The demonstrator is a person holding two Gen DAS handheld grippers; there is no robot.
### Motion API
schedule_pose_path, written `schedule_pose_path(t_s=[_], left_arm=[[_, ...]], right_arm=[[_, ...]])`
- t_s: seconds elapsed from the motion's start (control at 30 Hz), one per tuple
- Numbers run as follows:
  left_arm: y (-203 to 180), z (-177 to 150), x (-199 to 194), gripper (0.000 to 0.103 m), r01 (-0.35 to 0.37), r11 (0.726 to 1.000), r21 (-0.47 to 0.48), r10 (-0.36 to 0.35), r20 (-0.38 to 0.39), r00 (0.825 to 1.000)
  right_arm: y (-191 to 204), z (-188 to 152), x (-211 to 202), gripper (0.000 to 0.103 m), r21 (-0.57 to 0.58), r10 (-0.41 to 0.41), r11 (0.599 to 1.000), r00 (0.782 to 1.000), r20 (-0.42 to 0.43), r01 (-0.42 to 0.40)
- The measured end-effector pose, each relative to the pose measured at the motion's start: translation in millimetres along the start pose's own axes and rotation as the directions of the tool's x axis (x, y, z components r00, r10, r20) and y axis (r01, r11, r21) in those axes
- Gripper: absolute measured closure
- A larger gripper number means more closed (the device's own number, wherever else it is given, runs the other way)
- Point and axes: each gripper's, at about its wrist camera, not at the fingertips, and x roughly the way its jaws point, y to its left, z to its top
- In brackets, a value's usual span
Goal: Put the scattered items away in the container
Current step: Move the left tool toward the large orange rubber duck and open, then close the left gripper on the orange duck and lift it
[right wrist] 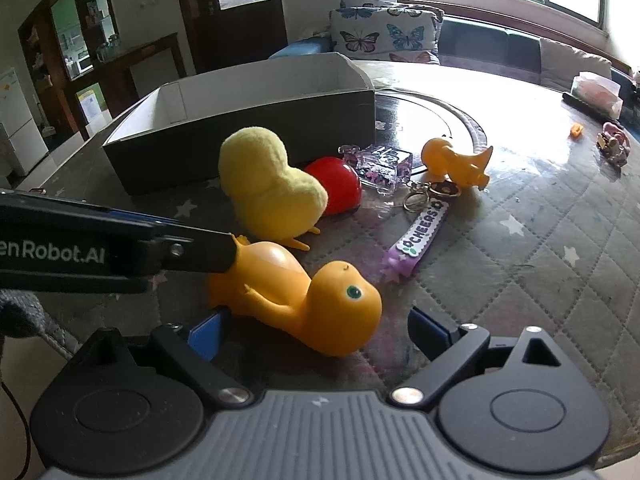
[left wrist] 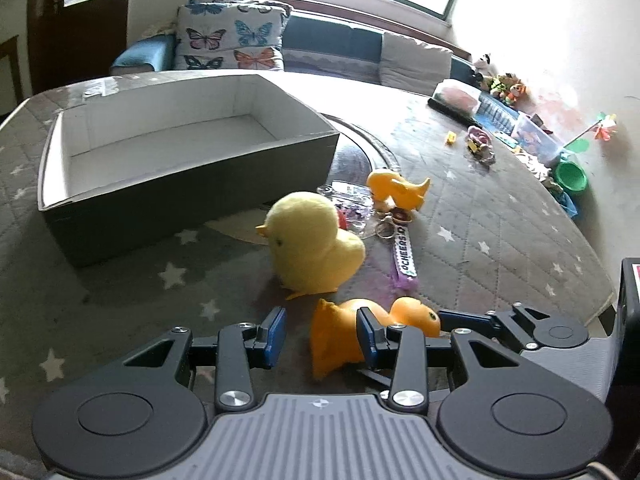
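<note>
The orange rubber duck (right wrist: 304, 300) lies on its side between the spread fingers of the right gripper (right wrist: 316, 332), head toward the right finger (no pad touching). The left gripper (left wrist: 322, 332) stands open, one finger against the duck's tail. Beyond, a purple keychain (right wrist: 420, 236) reads "CHEERS"; the empty box (left wrist: 180, 152) sits farther off.

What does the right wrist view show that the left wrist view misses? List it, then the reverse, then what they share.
Only the right wrist view: the red ball in full behind the plush chick, and the left gripper's finger reaching the orange duck's tail.

Only the left wrist view: the box's bare white floor, and a green bowl at the table's far edge.

Both: box, plush chick, lying orange duck, purple keychain, small orange toy, clear trinket.
</note>
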Motion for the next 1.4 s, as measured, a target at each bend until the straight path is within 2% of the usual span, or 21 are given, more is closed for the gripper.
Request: schedule_pose_path(t_s=[0.13,0.37,0.53,0.6,0.77,1.0,1.07,1.4], left_arm=[[3.8,3.6,3.7,0.061,0.016,1.0,-0.016,-0.017,-0.004,1.0],[13.2,7.2,6.6,0.061,0.018,0.999,-0.049,-0.019,-0.019,1.0],[16.1,7.3,7.6,0.061,0.028,0.998,-0.06,-0.029,-0.022,0.999],[15.8,8.2,7.5,0.061,0.031,0.997,-0.064,-0.033,-0.027,0.999],[13.5,7.7,9.0,0.06,0.054,0.997,-0.054,-0.055,-0.023,0.998],[15.1,12.2,15.1,0.062,0.105,0.992,-0.069,-0.108,-0.043,0.993],[15.3,10.8,16.8,0.06,0.12,0.99,-0.07,-0.124,-0.048,0.991],[10.2,13.9,2.2,0.065,0.15,0.988,-0.036,-0.15,-0.006,0.989]], right_arm=[[-0.6,1.5,4.6,0.009,-0.01,0.003,1.0,1.0,0.002,-0.003],[-0.9,5.0,9.4,0.02,-0.013,0.033,0.999,0.999,-0.004,-0.033],[2.7,3.9,9.8,0.026,-0.039,0.02,0.999,1.0,-0.003,-0.02],[3.4,3.9,8.7,0.033,-0.038,0.027,0.999,1.0,-0.002,-0.027],[4.9,2.8,7.2,0.044,-0.036,0.044,0.998,0.999,0.006,-0.044],[2.8,2.6,5.8,0.05,-0.029,0.047,0.998,0.999,0.01,-0.047],[2.8,2.6,5.4,0.05,-0.029,0.046,0.999,0.999,0.01,-0.046],[0.3,6.4,-12.3,0.053,-0.013,0.062,0.998,0.998,0.025,-0.062]])
